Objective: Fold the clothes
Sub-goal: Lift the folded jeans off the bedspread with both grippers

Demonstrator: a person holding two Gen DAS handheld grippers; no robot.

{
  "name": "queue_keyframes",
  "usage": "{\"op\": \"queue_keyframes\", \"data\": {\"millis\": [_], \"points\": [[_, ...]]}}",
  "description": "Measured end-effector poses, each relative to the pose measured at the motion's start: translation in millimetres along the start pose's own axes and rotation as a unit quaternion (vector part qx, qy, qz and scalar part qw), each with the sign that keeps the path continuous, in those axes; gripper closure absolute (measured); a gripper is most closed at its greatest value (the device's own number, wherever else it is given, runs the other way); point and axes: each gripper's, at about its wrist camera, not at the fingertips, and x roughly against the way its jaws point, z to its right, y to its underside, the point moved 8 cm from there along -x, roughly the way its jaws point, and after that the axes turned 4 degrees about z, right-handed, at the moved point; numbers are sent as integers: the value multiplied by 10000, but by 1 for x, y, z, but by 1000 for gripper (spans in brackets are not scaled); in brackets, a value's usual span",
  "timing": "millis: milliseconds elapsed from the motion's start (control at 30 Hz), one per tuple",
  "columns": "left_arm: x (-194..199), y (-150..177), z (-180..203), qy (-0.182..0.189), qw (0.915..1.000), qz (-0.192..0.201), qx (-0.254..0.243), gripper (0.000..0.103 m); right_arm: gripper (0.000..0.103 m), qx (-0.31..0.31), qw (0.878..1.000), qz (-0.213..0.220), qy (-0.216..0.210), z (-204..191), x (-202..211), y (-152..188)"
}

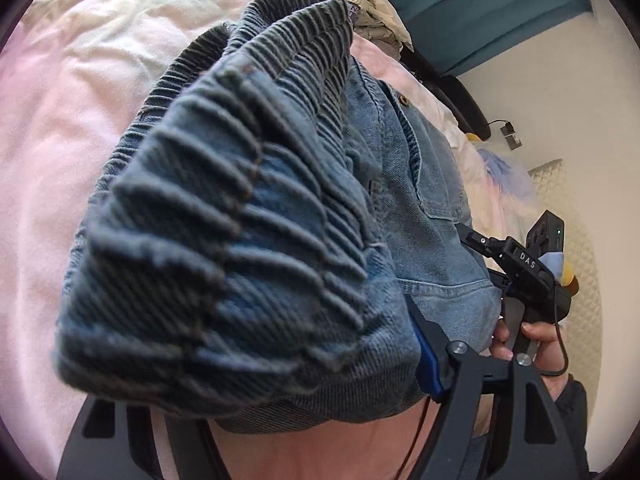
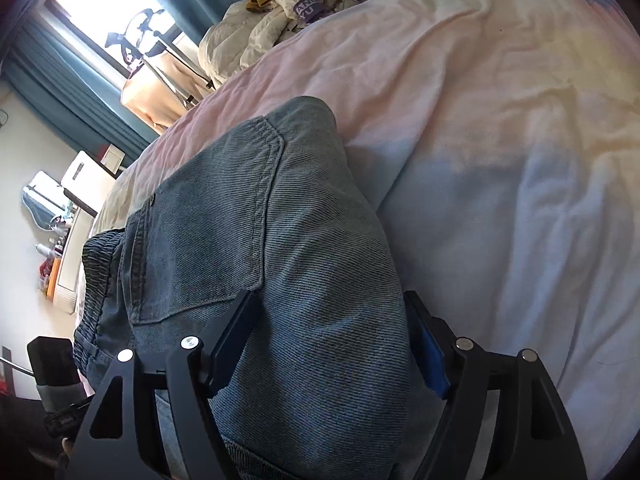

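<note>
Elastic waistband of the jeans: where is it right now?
The elastic waistband fills the left wrist view, bunched in the left gripper; the right wrist view shows it at left edge, beside the back pocket.

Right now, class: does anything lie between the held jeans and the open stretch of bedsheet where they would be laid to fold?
Nothing visible does. Both claws, left and right, already grip the jeans, and the pink bedsheet beside them is bare. The crumpled white clothes sit far off at the bed's end.
</note>
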Motion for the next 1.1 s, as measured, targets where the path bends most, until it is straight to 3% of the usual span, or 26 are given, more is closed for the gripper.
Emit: {"op": "queue_keyframes", "data": {"millis": [133, 200, 267, 367, 433, 533, 700, 933, 1100], "points": [[5, 3, -7, -40, 10000, 27, -31, 28, 29, -446, 9977, -147, -479, 4, 0, 1], [-2, 9, -18, -35, 10000, 39, -26, 29, 35, -129, 9974, -164, -693, -16, 3, 3], [22, 21, -57, -38, 10000, 59, -59, 30, 33, 365, 9960, -97, -815, -42, 9, 5], [27, 20, -58, 21, 10000, 74, -4, 30, 33, 870, 9931, 111, -775, -66, 16, 6], [26, 19, -56, 76, 9999, 90, 33, 30, 33, 661, 9956, 72, -666, -61, 6, 1], [30, 19, -57, 83, 9998, 155, 64, 32, 45, 138, 9988, -14, -471, -38, -8, -2], [43, 23, -58, -230, 9989, 393, -112, 49, 68, 241, 9993, 140, -256, -40, -3, -3], [63, 21, -55, -396, 9969, 645, -233, 64, 78, 571, 9968, 557, 72, -62, 19, 0], [81, 21, -45, -538, 9944, 833, -360, 71, 85, 634, 9924, 1028, -235, -89, 55, 5]]}}
